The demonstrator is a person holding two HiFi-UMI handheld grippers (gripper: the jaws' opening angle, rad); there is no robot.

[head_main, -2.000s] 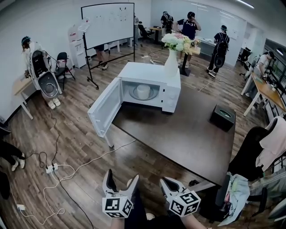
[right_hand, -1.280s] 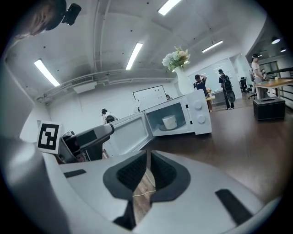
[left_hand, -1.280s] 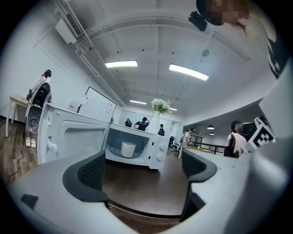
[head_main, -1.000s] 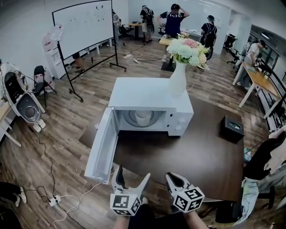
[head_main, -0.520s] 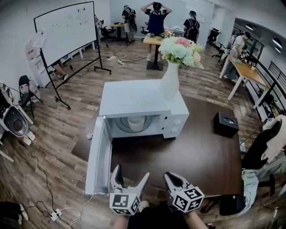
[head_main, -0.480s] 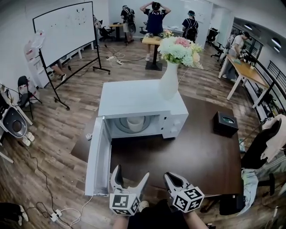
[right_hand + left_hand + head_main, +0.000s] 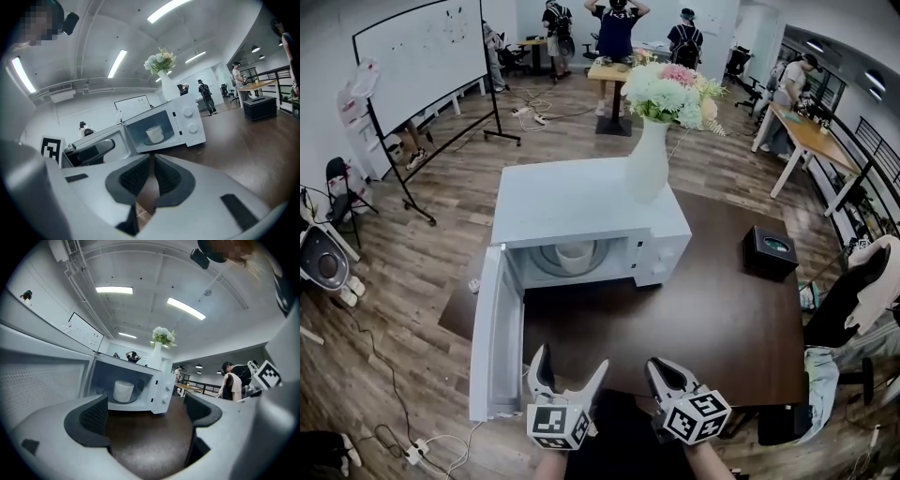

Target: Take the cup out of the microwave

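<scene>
Ideally the empty, wide-apart left gripper (image 7: 570,362) should be reaching level for the cup (image 7: 573,254) inside the microwave (image 7: 581,202), right gripper (image 7: 662,371) closed.

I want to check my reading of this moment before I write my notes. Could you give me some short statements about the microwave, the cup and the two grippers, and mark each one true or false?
1. The door of the microwave is open. True.
2. The cup stands inside the microwave. True.
3. The left gripper grips the cup. False: its jaws are apart with nothing between them, and the cup is well ahead of it.
4. The right gripper has its jaws wide apart. False: they are closed and hold nothing.
5. The vase of flowers lies toppled over. False: it stands upright on top of the microwave.
</scene>
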